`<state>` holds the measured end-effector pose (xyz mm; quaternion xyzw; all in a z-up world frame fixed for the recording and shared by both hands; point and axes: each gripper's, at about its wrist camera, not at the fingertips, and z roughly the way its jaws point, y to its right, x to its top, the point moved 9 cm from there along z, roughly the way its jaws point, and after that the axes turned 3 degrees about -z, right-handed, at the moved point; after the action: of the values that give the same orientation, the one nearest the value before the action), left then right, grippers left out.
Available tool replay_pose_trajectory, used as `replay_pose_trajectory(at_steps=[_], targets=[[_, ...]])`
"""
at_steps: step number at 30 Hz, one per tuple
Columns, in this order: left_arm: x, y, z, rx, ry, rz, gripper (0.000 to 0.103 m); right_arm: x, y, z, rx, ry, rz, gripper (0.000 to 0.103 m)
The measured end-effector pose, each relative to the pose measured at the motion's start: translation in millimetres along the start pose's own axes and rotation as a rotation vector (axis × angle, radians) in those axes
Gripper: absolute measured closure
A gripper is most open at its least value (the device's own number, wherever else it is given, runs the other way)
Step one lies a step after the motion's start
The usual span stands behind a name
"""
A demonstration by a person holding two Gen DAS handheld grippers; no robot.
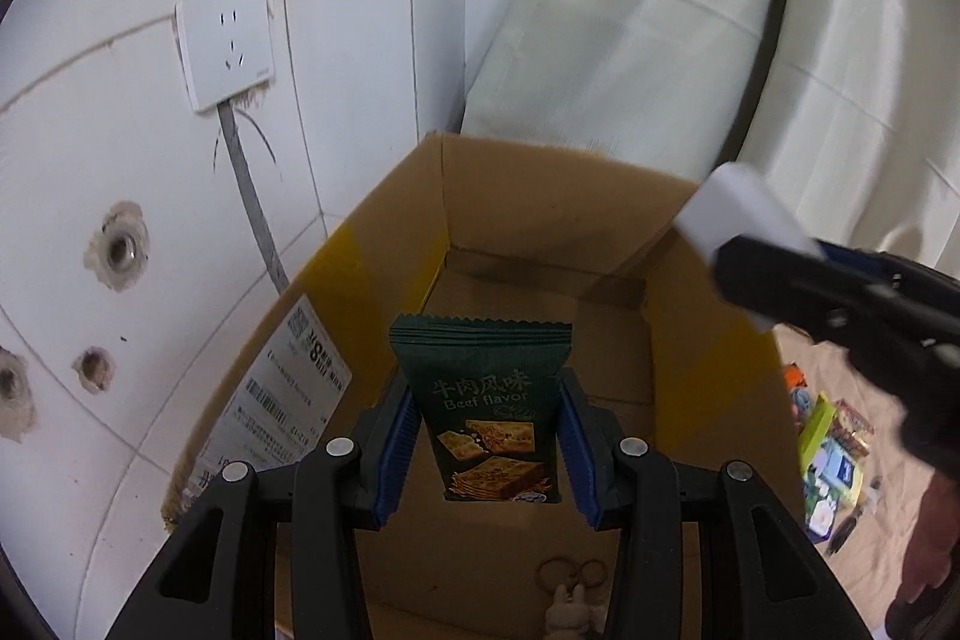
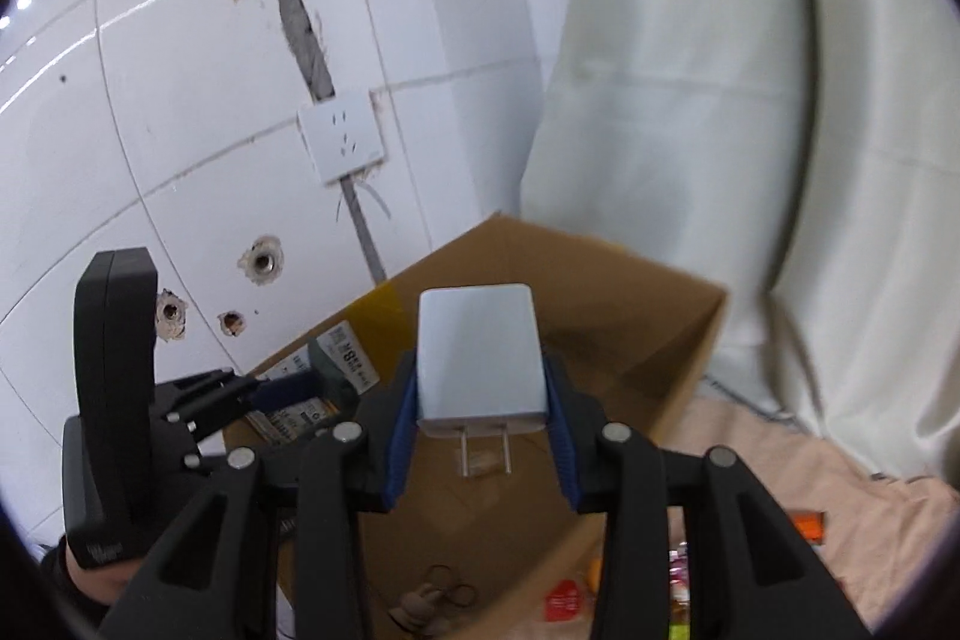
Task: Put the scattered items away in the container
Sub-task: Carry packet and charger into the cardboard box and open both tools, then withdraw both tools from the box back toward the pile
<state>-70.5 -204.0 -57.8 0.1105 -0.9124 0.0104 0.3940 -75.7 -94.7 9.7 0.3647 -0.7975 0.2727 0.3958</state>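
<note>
An open cardboard box [image 1: 528,196] stands against the tiled wall. Over its inside my left gripper [image 1: 487,412] is shut on a dark green beef-flavour snack packet [image 1: 489,409], held upright between the blue pads. My right gripper [image 2: 483,400] is shut on a white plug charger [image 2: 480,358], prongs pointing back at the camera, above the box [image 2: 630,304]. That right gripper [image 1: 756,274] with the charger [image 1: 729,214] enters the left wrist view from the right, over the box's right wall. The left gripper [image 2: 300,388] shows at the left of the right wrist view. A small beige rabbit keyring [image 1: 570,604] lies on the box floor.
Several small packets and oddments [image 1: 831,460] lie scattered on the beige cloth right of the box; an orange packet [image 2: 807,526] is among them. A wall socket [image 1: 225,52] and drill holes mark the tiled wall. A pale curtain [image 2: 690,70] hangs behind the box.
</note>
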Motion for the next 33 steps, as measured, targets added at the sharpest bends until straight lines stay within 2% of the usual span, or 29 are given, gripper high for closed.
replay_pose_trajectory(at_steps=[7, 8, 12, 14, 15, 16, 18, 22, 25, 29, 33], targets=[[-5, -3, 14, 0.012, -0.022, 0.004, 0.058, -15, 7, 40, -0.018, -0.079, 0.015, 0.060], [-5, -4, 17, 0.018, -0.032, 0.002, 0.058, -17, 7, 42, 0.014, -0.083, -0.005, 0.060], [-8, -4, 26, 0.020, -0.064, 0.006, 0.055, -23, 15, 51, 0.031, -0.108, -0.016, 0.059], [-9, -7, 26, 0.042, -0.065, 0.007, 0.046, -23, 19, 50, 0.027, -0.101, -0.007, 0.058], [-9, -8, 25, 0.056, -0.066, 0.004, 0.030, -22, 19, 50, 0.032, -0.103, -0.003, 0.057], [-9, -9, 24, 0.056, -0.059, -0.001, 0.017, -22, 20, 49, 0.036, -0.105, -0.001, 0.051], [-6, -9, 21, 0.042, -0.047, -0.017, 0.015, -20, 22, 44, 0.029, -0.089, 0.000, 0.041], [-7, -7, 21, 0.039, -0.074, -0.009, 0.013, -13, 25, 36, 0.020, -0.058, 0.000, 0.019], [-2, -6, 13, 0.064, -0.039, -0.013, 0.013, -9, 34, 25, -0.008, -0.022, 0.027, 0.001], [11, 6, -3, 0.065, 0.001, -0.011, 0.013, -1, 46, 0, -0.037, 0.047, 0.044, 0.000], [32, 41, -28, 0.018, 0.083, 0.045, 0.012, 6, 66, -34, -0.050, 0.125, 0.081, 0.000]])
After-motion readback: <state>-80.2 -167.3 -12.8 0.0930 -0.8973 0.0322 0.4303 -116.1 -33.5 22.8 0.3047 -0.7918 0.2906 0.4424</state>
